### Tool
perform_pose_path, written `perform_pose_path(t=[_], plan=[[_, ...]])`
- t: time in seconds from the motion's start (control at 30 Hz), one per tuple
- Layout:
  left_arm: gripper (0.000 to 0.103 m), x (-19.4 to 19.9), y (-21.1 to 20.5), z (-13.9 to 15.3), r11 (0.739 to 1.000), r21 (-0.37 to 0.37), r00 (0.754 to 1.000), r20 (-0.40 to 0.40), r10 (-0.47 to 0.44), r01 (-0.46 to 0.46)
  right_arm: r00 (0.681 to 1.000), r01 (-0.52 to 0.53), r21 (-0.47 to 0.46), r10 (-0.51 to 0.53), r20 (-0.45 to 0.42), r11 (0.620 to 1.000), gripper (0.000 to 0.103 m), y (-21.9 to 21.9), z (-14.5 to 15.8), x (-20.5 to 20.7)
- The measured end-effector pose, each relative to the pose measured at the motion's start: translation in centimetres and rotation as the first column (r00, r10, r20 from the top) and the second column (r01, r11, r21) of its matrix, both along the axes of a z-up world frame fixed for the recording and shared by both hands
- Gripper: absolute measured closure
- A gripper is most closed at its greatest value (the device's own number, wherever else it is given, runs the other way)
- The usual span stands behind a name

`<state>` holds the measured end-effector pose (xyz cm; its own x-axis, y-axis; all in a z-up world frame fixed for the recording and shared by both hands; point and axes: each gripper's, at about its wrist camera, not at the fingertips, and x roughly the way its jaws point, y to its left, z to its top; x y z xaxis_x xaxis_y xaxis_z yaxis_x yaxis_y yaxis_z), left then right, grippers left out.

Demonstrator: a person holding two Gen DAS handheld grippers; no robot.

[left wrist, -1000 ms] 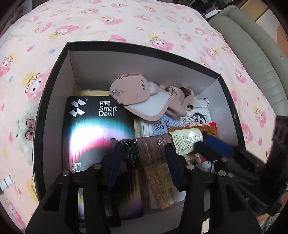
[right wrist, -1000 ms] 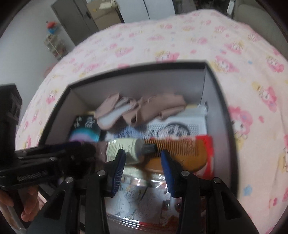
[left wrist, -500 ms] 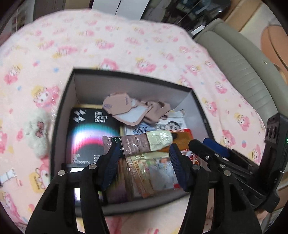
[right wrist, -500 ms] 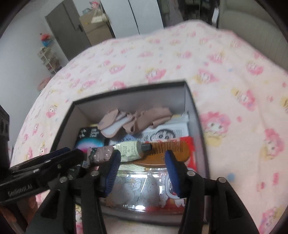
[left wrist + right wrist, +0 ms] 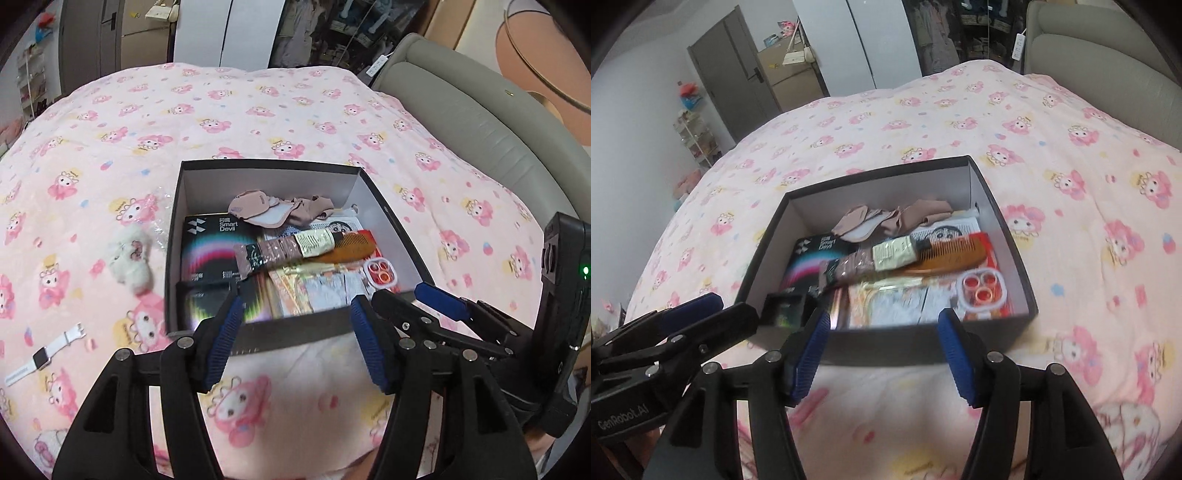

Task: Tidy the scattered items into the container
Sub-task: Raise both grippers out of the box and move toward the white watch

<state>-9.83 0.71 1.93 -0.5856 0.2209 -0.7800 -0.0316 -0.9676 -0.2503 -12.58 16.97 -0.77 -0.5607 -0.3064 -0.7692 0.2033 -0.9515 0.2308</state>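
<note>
A black box [image 5: 173, 240] sits on the pink bed and holds several items. A brown and cream tube [image 5: 280, 249] lies across them, on an orange comb [image 5: 351, 247], beside a "Smart Devil" pack [image 5: 214, 243] and beige socks [image 5: 280, 210]. My left gripper [image 5: 295, 308] hangs above the box's near wall. Its jaws are opening with nothing between them. My right gripper [image 5: 884, 317] hovers alongside, also opening and holding nothing. The box [image 5: 1001, 221] and tube [image 5: 882, 254] show in the right wrist view too. On the blanket left of the box lie a white plush [image 5: 131, 260] and a white smartwatch [image 5: 44, 356].
A crumpled clear wrapper [image 5: 159, 206] lies by the box's left wall. A grey padded headboard [image 5: 480, 129] borders the bed on the right. A wardrobe and a door [image 5: 738, 81] stand beyond the bed's far end. The pink blanket [image 5: 258, 110] stretches past the box.
Both grippers let go of the tube, which now rests in the box. Both pulled back and up from the box, and their jaws stand wider.
</note>
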Motion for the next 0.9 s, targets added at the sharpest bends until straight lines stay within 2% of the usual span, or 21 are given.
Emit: perform_pose_path(t=[0.17, 0.37, 0.53, 0.9], plan=[[0.041, 2.5, -1.3, 1.0, 1.000, 0.008, 1.000, -0.025, 0.001, -0.001, 0.999, -0.011, 0.019, 0.011, -0.034, 1.000, 0.046, -1.5, 1.5, 2.1], [0.041, 5.4, -4.2, 1.5, 1.000, 0.009, 0.999, -0.032, 0.029, -0.029, 0.996, -0.070, 0.045, 0.073, -0.047, 0.996, 0.046, -4.7, 2.2, 4.4], [0.041, 7.8, -7.5, 1.2, 0.997, 0.032, 0.997, -0.025, 0.068, -0.067, 0.989, -0.138, 0.070, 0.141, -0.050, 0.988, 0.046, -8.3, 2.4, 6.0], [0.041, 11.7, -14.3, 0.2, 0.984, 0.019, 0.984, -0.014, 0.178, -0.177, 0.959, -0.282, 0.081, 0.284, -0.010, 0.956, 0.046, -16.2, 1.4, 7.5]])
